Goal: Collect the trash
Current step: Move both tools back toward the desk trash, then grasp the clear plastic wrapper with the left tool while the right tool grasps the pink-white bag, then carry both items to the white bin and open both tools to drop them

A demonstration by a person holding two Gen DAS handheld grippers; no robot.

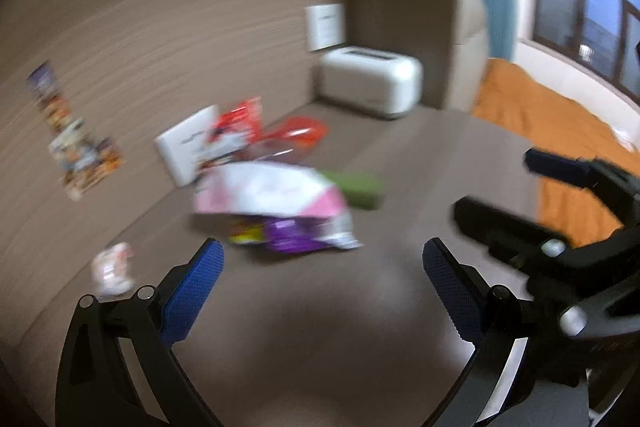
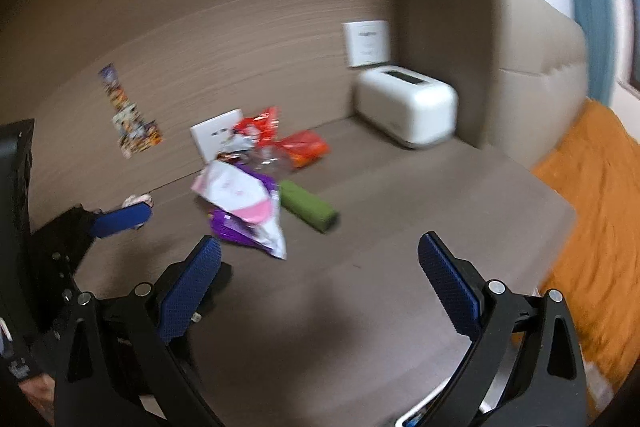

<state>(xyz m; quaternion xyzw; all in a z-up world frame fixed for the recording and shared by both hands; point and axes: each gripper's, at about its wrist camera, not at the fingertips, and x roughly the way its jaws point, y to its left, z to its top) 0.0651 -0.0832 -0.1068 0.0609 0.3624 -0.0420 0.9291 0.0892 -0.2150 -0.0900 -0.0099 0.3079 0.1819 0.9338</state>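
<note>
Both handheld grippers hang above a brown-grey tabletop [image 2: 360, 307], facing a cluster of litter near the back wall. The left gripper [image 1: 322, 285] has its blue-padded fingers spread wide with nothing between them; the right gripper [image 2: 320, 281] is likewise released and empty. Judged from this stance, the wide spread is a preparation for an approach — neither tool touches any item yet.

The trash lies in one heap, well ahead of both tools:

- a pink-and-white plastic bag [image 2: 236, 193] resting on top of a purple foil wrapper [image 2: 240, 231];
- a green cylindrical roll [image 2: 308, 207] just beside them, lying flat;
- red and orange crinkled wrappers [image 2: 298, 147] behind, close to a white square card [image 2: 212, 137] that leans against the wall;
- a small crumpled pink-white scrap [image 1: 114, 267] apart to the left, near the left gripper.

A white two-slot toaster [image 2: 406, 107] stands in the back corner, and an orange blanket [image 2: 592, 207] lies beyond the table's right edge. Both views are motion-blurred, so printed labels cannot be read.

No bin or collection bag is visible. The nearest candidate for a first grasp appears to be the purple wrapper, since it lies closest to both tools.
</note>
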